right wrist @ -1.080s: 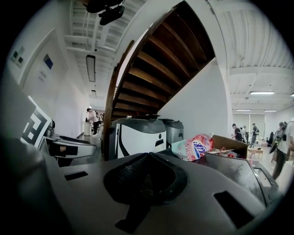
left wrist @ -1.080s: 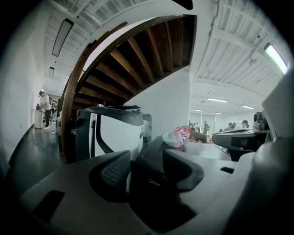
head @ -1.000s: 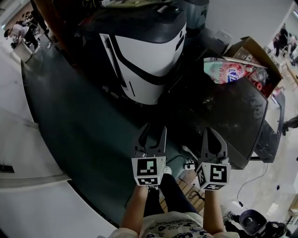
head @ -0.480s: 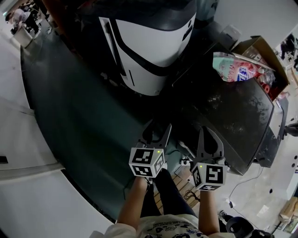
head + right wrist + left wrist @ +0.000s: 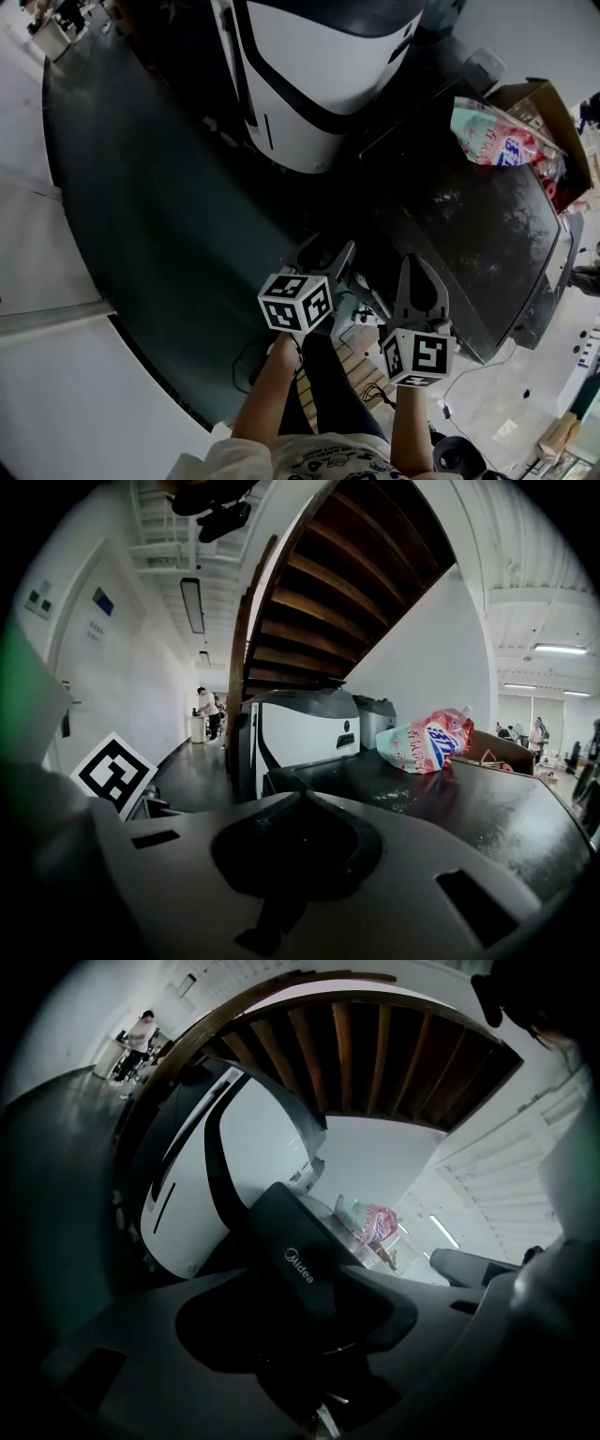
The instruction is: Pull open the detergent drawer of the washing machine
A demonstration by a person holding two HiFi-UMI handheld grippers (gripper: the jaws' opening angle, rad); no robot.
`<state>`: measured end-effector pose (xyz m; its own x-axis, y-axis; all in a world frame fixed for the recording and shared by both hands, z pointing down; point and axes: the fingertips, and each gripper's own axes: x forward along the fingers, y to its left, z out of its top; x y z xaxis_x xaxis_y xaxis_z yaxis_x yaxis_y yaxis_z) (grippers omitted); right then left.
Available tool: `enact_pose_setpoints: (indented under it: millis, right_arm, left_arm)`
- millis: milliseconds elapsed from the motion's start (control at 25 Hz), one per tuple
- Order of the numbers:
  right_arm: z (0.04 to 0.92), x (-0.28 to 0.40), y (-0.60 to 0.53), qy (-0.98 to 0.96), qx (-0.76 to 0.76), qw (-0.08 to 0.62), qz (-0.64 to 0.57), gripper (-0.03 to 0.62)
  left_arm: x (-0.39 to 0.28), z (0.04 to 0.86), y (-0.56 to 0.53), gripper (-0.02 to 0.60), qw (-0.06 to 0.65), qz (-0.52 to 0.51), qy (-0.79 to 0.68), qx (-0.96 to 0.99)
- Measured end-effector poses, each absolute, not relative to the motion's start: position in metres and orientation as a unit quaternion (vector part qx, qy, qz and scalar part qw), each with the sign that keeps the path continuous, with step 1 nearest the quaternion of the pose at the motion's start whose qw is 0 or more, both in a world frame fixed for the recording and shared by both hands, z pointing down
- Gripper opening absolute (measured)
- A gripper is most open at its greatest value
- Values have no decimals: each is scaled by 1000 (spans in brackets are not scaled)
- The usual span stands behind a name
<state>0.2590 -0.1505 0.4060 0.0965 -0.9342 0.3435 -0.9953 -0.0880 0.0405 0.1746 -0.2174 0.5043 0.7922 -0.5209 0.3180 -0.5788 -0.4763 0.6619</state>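
The washing machine (image 5: 478, 225) is the dark, dusty-topped appliance at the right. In the left gripper view its dark front panel with the Midea logo (image 5: 300, 1265) fills the space ahead. I cannot pick out the detergent drawer on that dark front. My left gripper (image 5: 325, 260) hangs just left of the machine's near corner, rolled to one side. Its jaws have just been opening and stand open with nothing held between them (image 5: 323, 1312). My right gripper (image 5: 419, 272) is beside it, in front of the machine, with its jaws shut and empty (image 5: 300, 797).
A large white and black machine (image 5: 319, 84) stands at the back. A pink detergent bag (image 5: 497, 136) lies on the washing machine's top, with a cardboard box (image 5: 553, 108) behind it. Cables and a power strip (image 5: 361, 309) lie on the floor by my feet. A wooden staircase (image 5: 328, 583) rises overhead.
Both grippers have come down and in toward the washing machine's front. The left gripper has rolled, its marker cube now tilted, and its jaws stand wider apart.
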Motion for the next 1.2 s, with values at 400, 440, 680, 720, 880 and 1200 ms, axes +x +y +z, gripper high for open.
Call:
enact_pose_setpoints:
  millis: [400,440,680,720,880,1200]
  right_arm:
    - [431,250,-162,-675,714,138,128,14]
    - [433,249,-163,-676,712,138,129,14]
    - [443,248,-167,-683,704,143,131,14]
    - [444,248,-168,-684,703,143,131,14]
    - [449,249,-169,-684,703,143,135,14]
    - [460,250,-170,-686,698,146,141,14]
  left_arm:
    - [193,535,-230,242,484,-19,-278,830]
    - [194,538,-231,242,492,-23,-274,826]
    - [204,548,-234,242,542,-70,-231,805]
    - [205,548,-234,242,548,-77,-223,803]
    - [211,551,-234,242,564,-104,-187,797]
    - [214,563,-239,242,599,-139,-165,771]
